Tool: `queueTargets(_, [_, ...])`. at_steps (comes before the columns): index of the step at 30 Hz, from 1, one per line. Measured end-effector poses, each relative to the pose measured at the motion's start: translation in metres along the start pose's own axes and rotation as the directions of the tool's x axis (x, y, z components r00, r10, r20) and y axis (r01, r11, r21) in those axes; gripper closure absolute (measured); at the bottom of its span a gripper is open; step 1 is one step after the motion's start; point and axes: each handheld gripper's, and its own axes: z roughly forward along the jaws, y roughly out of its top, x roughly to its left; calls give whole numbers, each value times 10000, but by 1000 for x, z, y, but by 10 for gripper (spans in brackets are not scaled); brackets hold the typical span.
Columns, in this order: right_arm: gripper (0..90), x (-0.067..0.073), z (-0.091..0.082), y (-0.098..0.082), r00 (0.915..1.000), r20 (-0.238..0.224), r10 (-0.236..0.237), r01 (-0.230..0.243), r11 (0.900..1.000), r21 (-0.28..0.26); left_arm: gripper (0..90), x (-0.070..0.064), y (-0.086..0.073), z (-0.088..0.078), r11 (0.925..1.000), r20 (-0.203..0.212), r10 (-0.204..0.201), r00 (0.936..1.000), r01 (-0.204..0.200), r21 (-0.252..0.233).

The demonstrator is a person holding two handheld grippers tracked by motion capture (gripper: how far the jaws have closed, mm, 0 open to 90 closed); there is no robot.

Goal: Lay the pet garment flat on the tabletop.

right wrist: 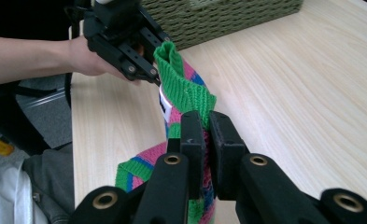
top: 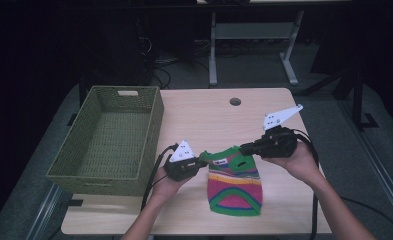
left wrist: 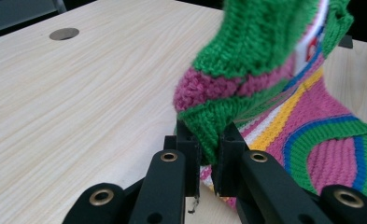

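A small knitted garment (top: 235,186) striped in green, pink, yellow and blue lies at the table's front middle, with its top edge lifted off the wood. My left gripper (top: 202,162) is shut on the garment's upper left corner; in the left gripper view the black pads (left wrist: 231,158) pinch a green hem of the knit (left wrist: 260,56). At the upper right corner my right gripper (top: 244,148) is shut on the fabric (right wrist: 183,91). The right gripper view also takes in the left gripper (right wrist: 154,77) clamped on the far end of the green edge.
A green woven basket (top: 155,131) stands on the left part of the light wooden table (top: 204,117), beside the left hand. A round cable hole (top: 235,101) sits near the table's far edge. Desk legs and cables stand on the dark floor beyond.
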Motion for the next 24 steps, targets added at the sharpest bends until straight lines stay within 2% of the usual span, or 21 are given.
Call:
queueTargets(6, [845, -6, -3, -3, 9991, 417, 46, -43, 10000, -86, 835, 3, 12, -5, 9998, -235, 106, 9997, -103, 155])
queueTargets(10, [844, -12, -1, -3, 9977, 667, 96, -94, 9999, -46, 836, 6, 18, -5, 9990, -345, 46, 9994, -31, 435])
queueTargets(14, [844, -22, 3, -3, 9960, 833, 338, -330, 9994, -119, 836, 9, 18, 0, 9970, -527, 46, 9986, -5, 773])
queueTargets(15, [844, -25, 5, -3, 9954, 873, 392, -383, 9992, -120, 836, 10, 18, 2, 9956, -557, 16, 9984, 36, 937])
queueTargets(20, [842, -38, 15, -5, 9912, 1176, 612, -613, 9981, -27, 836, 14, 15, 12, 9927, -738, -414, 9964, 494, 1099])
queueTargets(24, [841, -48, 22, -9, 9892, 1204, 837, -837, 9965, -55, 834, 17, 14, 18, 9887, -853, -732, 9937, 836, 1248])
